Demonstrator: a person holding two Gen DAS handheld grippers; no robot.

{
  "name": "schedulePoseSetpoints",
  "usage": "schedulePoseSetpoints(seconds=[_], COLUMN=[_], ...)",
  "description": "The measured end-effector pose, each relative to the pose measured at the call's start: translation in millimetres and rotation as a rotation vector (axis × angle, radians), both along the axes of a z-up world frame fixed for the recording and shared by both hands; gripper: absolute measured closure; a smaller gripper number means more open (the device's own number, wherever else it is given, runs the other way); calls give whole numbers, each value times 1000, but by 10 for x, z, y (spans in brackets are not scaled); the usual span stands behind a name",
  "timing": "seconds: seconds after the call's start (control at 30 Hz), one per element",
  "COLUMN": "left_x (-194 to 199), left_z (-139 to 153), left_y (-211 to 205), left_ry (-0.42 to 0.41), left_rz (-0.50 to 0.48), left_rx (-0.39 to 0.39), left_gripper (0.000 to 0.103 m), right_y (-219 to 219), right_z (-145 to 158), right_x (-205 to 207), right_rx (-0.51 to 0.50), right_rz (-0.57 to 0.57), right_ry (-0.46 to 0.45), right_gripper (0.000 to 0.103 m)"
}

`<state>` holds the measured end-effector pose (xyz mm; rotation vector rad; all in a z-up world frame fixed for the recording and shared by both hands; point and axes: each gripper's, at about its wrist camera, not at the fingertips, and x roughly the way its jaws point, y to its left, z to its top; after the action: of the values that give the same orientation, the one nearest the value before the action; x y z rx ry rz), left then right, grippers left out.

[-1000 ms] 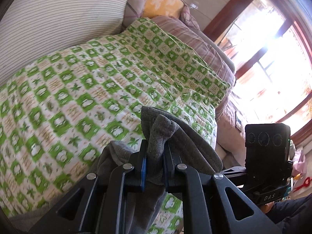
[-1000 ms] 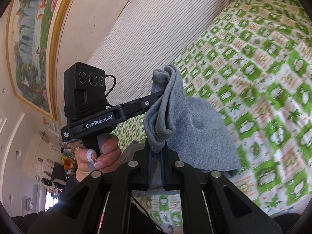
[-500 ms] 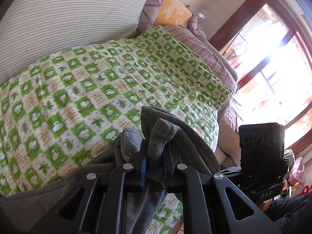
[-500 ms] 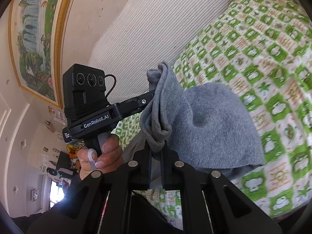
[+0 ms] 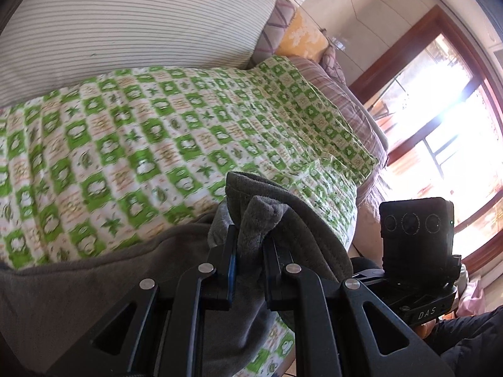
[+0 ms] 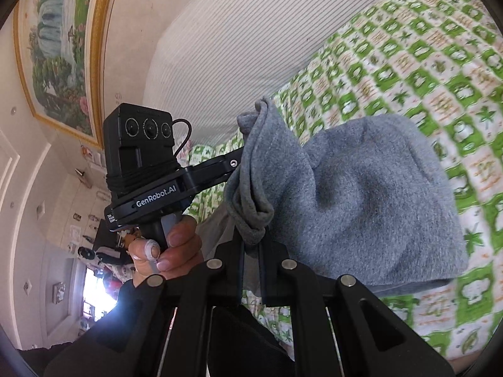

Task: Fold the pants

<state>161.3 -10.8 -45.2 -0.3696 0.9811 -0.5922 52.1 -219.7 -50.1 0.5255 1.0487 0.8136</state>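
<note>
Grey pants [image 6: 371,201] hang bunched between both tongs, lifted just above the bed's green-checked quilt [image 5: 151,132]. The left tongs [image 5: 250,245] are clenched on a thick fold of fabric, more cloth trailing off to their left and below. The right tongs [image 6: 251,245] pinch a rolled edge, the rest ballooning out to their right; whether that part touches the quilt is hard to tell. Beyond both tongs lies a striped pillow [image 5: 125,25]. The person's hand [image 6: 166,251] grips the other handle.
</note>
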Motion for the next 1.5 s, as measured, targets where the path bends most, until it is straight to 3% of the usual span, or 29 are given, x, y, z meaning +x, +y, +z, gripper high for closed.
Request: schedulePoseSetpoints(seconds=[0.93, 1.2, 1.27, 1.3, 1.43, 1.5], left_x=[-286, -369, -394, -421, -551, -633], left_z=[-450, -589, -599, -601, -561, -510], left_y=[877, 995, 1017, 1040, 1121, 1147], left_ry=[47, 104, 114, 122, 136, 131], left_rz=[115, 150, 169, 181, 231, 261], left_rx=[-20, 30, 56, 61, 71, 72], left_gripper=[91, 88, 82, 81, 67, 65], right_y=[847, 947, 964, 962, 927, 920], right_z=[-449, -633, -666, -681, -702, -646], right_x=[79, 100, 111, 111, 88, 53], right_rx=[-50, -64, -73, -81, -34, -13], right_rz=[132, 148, 150, 151, 175, 189], right_ry=[63, 111, 117, 118, 138, 122], right_gripper=[95, 93, 90, 86, 47, 36])
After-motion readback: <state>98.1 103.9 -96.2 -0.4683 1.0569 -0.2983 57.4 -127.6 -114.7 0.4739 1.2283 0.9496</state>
